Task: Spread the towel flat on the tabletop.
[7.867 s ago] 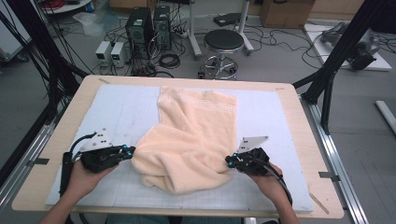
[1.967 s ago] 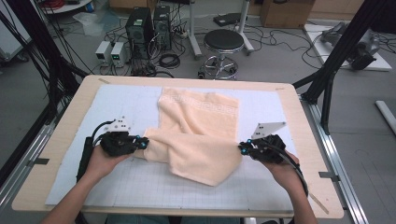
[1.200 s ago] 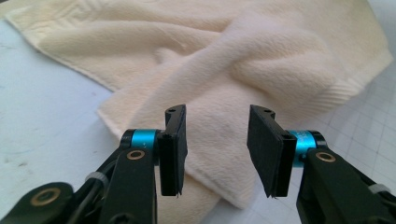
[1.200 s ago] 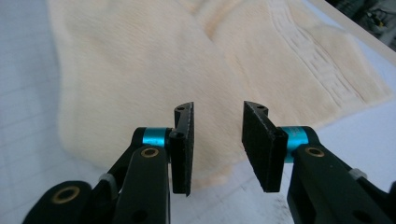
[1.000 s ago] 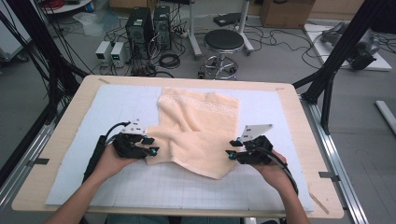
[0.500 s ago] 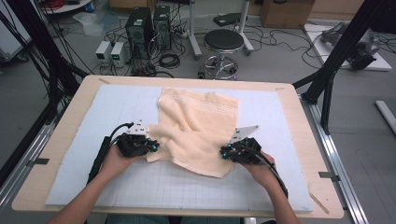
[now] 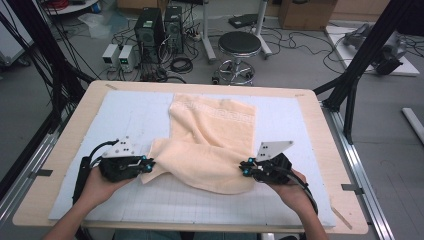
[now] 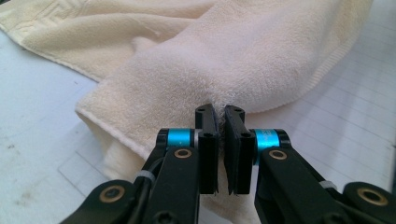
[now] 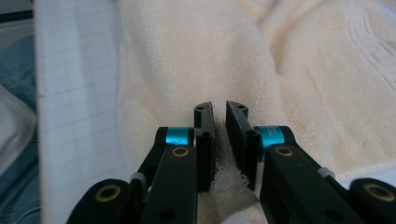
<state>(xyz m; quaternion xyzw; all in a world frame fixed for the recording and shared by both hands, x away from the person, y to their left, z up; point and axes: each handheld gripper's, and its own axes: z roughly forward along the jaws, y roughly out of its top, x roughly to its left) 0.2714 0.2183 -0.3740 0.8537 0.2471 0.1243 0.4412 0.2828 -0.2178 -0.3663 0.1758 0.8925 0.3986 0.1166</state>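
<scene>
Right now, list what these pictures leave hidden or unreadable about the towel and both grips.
- Towel underside and inner layers: high view, covered by its own folds.
- How much cloth the left gripper pinches: left gripper view, the black jaws hide it.
- Towel corner inside the right gripper: right gripper view, the jaws cover it, and the near cloth is blurred.
- The person's forearms: high view, cut off by the bottom edge.

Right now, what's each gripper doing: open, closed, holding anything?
Left gripper: jaws have just closed, pinching the near left edge of the peach towel.
Right gripper: jaws have just closed, clamped on the towel's near right edge.
</scene>
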